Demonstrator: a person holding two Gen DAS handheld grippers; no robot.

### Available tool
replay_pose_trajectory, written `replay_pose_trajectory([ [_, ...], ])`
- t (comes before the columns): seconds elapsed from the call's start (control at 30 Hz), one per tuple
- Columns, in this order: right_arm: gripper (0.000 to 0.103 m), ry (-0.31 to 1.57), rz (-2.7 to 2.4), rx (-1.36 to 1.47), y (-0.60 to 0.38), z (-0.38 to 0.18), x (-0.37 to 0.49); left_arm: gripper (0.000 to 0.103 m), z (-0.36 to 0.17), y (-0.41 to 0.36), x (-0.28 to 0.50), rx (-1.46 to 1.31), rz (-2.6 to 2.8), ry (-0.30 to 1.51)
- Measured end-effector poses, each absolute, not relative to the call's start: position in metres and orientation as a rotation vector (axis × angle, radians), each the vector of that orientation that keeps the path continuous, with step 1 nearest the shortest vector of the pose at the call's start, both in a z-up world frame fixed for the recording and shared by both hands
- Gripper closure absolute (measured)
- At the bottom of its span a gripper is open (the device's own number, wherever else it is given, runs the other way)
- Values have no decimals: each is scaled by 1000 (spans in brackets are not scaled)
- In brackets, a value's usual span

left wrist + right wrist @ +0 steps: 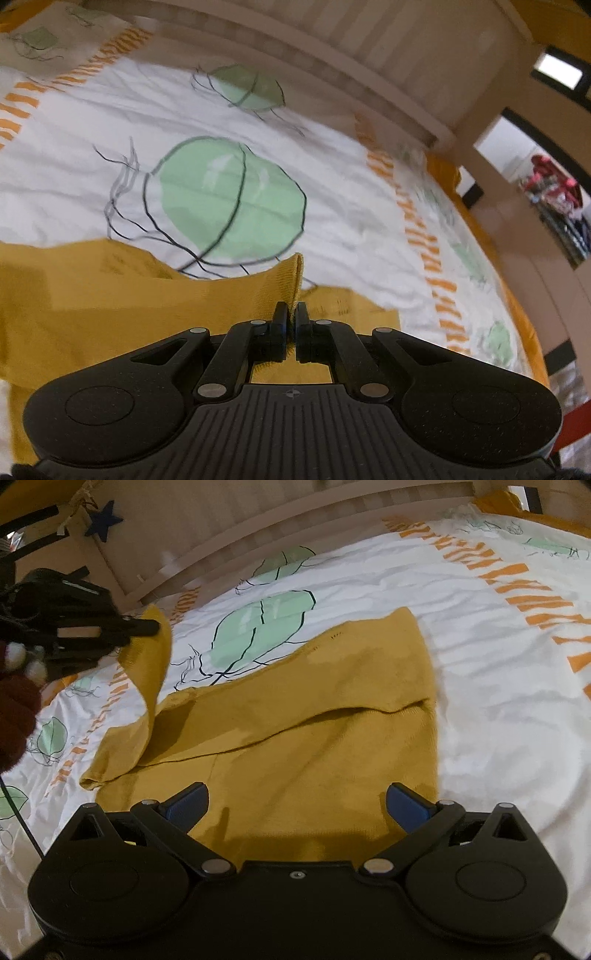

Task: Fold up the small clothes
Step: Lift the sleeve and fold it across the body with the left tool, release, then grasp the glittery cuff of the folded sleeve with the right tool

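You are working on a mustard-yellow knitted garment lying mostly flat on the bed's leaf-printed cover. Your left tongs are clamping one ribbed edge of it and holding that flap up off the bed at the garment's left side. Your right tongs are hanging spread wide over the near hem, gripping nothing. The pinch is taking in only a thin bit of the hem, so the knit is at risk of sliding out if you are swinging it fast. With nothing pinning the body, pulling the flap across is likely dragging the whole garment and bunching the layer already folded over. The lifted flap is also twisting, so it may land creased.
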State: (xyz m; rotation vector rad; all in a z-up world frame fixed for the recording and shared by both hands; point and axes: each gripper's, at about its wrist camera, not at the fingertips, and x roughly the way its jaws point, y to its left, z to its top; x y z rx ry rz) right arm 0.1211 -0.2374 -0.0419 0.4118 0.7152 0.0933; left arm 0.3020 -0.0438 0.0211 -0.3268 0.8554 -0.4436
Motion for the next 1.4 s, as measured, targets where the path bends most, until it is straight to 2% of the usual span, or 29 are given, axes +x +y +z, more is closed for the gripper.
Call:
replay_pose_trajectory([
  [0.1, 1, 715, 88, 411, -238, -43, 120, 96, 20, -52, 297, -293, -475, 845],
  [0.13, 1, 714, 85, 405, -238, -43, 120, 88, 20, -54, 295, -292, -489, 839],
  [0.17, 1, 714, 82, 400, -237, -44, 120, 72, 21, -55, 294, -292, -502, 834],
  [0.2, 1, 714, 80, 394, -236, -44, 120, 67, 22, -57, 292, -292, -508, 827],
  [0.37, 1, 710, 76, 373, -234, -46, 119, 59, 28, -53, 279, -249, -498, 776],
  [0.6, 1, 682, 92, 357, -232, -45, 117, 55, 10, -10, 248, -188, -379, 738],
  [0.97, 1, 712, 89, 345, -215, -23, 127, 55, -55, 61, 203, -147, -173, 812],
  [1.2, 1, 701, 132, 319, -199, -6, 154, 55, -70, 74, 189, -140, -148, 763],
  [1.37, 1, 697, 148, 282, -187, -6, 173, 50, -82, 67, 180, -82, -151, 705],
  [1.4, 3, 696, 151, 271, -184, -7, 177, 49, -84, 67, 178, -77, -150, 693],
])
